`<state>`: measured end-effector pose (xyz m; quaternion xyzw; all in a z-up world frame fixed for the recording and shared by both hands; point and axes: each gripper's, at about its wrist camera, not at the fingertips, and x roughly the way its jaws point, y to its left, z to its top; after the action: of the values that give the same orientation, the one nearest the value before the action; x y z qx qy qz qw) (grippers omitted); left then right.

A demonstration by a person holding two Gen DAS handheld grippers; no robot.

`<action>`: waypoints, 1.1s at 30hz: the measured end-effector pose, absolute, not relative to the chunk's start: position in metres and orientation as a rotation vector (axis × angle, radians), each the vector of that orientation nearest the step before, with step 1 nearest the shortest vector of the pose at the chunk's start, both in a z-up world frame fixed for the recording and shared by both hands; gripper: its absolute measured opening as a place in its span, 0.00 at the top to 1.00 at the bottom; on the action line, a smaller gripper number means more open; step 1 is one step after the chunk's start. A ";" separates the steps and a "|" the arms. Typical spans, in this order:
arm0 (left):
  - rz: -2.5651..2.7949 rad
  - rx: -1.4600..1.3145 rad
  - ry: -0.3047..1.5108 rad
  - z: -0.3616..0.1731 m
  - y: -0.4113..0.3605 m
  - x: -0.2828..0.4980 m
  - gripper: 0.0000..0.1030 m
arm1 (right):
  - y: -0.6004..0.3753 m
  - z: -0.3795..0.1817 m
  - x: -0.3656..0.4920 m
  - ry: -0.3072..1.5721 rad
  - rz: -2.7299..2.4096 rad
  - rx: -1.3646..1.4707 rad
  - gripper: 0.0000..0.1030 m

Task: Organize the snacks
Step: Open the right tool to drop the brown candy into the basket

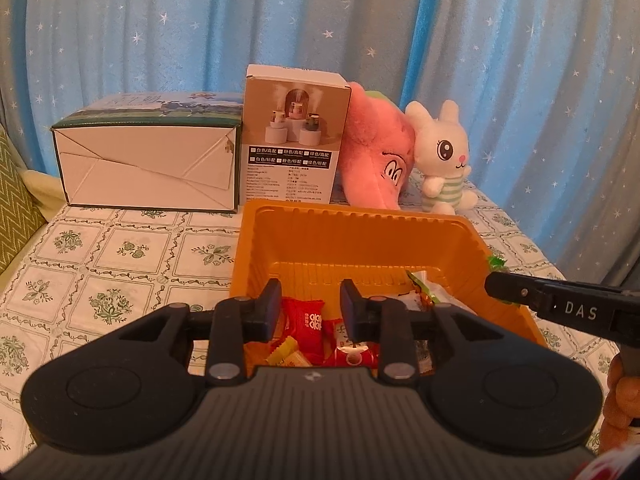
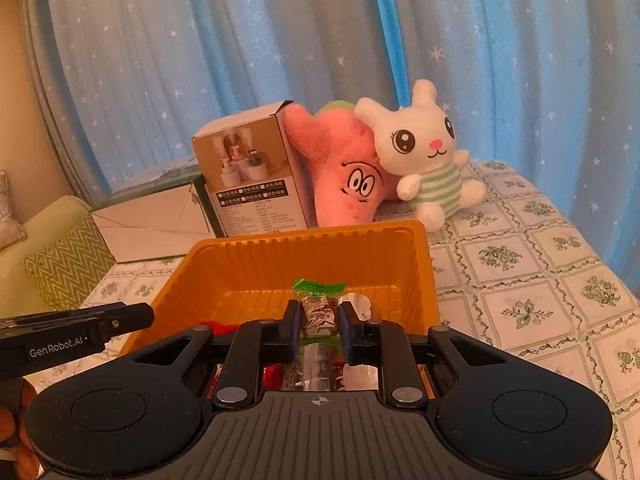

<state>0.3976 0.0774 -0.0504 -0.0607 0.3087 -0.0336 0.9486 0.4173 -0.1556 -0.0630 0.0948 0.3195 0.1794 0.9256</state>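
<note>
An orange plastic tray point(image 1: 360, 236) stands on the patterned tablecloth and holds several wrapped snacks, among them a red packet point(image 1: 304, 314) and a yellow one point(image 1: 286, 354). My left gripper point(image 1: 310, 308) is open and empty, just above the tray's near left part. My right gripper point(image 2: 319, 314) is shut on a green-ended snack stick point(image 2: 318, 308) and holds it over the tray point(image 2: 320, 252). The right gripper's finger also shows at the tray's right rim in the left wrist view point(image 1: 516, 290).
Behind the tray stand a white and green carton point(image 1: 148, 160), a humidifier box point(image 1: 294, 140), a pink plush point(image 1: 380, 156) and a white bunny plush point(image 1: 444, 156). A blue starred curtain hangs behind. A green cushion point(image 2: 68, 264) lies at the left.
</note>
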 end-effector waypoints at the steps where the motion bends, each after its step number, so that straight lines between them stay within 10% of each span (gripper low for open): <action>1: -0.071 -0.122 0.629 -0.050 0.077 0.398 0.73 | -0.156 -0.063 0.417 0.657 0.368 0.198 0.80; 10: -0.062 -0.109 0.635 -0.051 0.075 0.396 0.73 | -0.152 -0.067 0.419 0.662 0.416 0.186 0.77; 13: -0.048 -0.099 0.636 -0.052 0.075 0.396 0.73 | -0.154 -0.068 0.418 0.644 0.414 0.189 0.41; 33: -0.069 -0.075 0.627 -0.046 0.065 0.376 0.73 | -0.179 -0.057 0.400 0.605 0.312 0.229 0.41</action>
<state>0.3757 0.0646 -0.0463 -0.0370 0.3084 -0.0339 0.9499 0.4005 -0.1794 -0.0571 0.1120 0.2960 0.1524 0.9363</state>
